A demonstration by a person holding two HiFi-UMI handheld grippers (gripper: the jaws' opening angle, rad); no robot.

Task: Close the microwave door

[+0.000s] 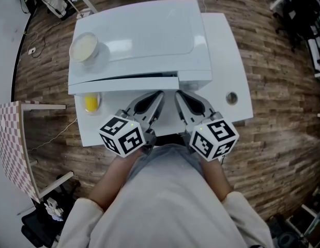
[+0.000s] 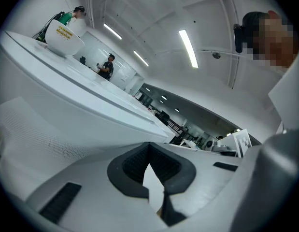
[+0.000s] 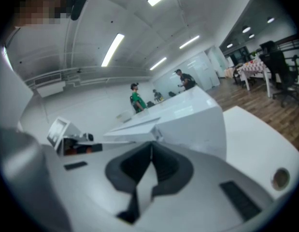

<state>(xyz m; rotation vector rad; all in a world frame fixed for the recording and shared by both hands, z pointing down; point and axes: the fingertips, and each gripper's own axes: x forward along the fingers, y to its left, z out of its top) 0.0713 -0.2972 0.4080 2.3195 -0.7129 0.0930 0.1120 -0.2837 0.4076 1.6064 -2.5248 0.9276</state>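
Note:
A white microwave stands on a white table, seen from above. Its door runs along the front edge, with a thin dark gap behind it, so it looks slightly ajar. In the right gripper view the door juts a little from the body. My left gripper and right gripper sit side by side just in front of the door, apart from it. Both are shut with nothing held; the jaw tips meet in the left gripper view and the right gripper view.
A cream bowl rests on the microwave's top at the left. A yellow object lies on the table below the door's left end. The table has a round cable hole. A checkered panel stands left on the wooden floor.

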